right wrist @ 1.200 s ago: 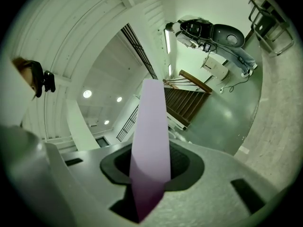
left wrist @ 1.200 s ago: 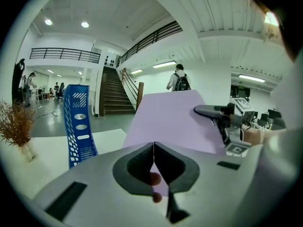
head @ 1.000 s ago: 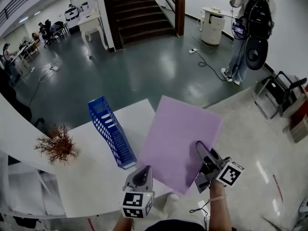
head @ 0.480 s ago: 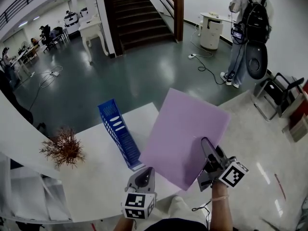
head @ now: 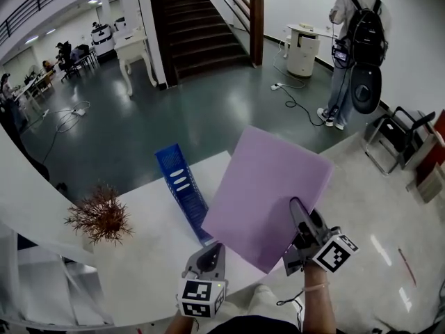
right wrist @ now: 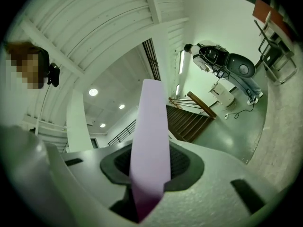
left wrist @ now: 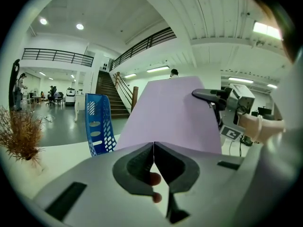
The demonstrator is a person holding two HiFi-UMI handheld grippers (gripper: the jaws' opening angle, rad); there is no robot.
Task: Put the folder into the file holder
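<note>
Lifted steeper than a second ago, the flat lilac plastic folder (head: 268,186) now hangs closer to the blue perforated plastic file holder (head: 182,184). The right gripper (head: 297,220) pinches the folder's lower edge, and the sheet rises ahead of its jaws. The left gripper (head: 207,255) has its jaws pressed together on nothing. The holder stands on the white table (head: 139,256), ahead and left of the right jaws. The carry looks under way; next, I'd say, the folder's edge needs lining up over the slot, then lowering.
</note>
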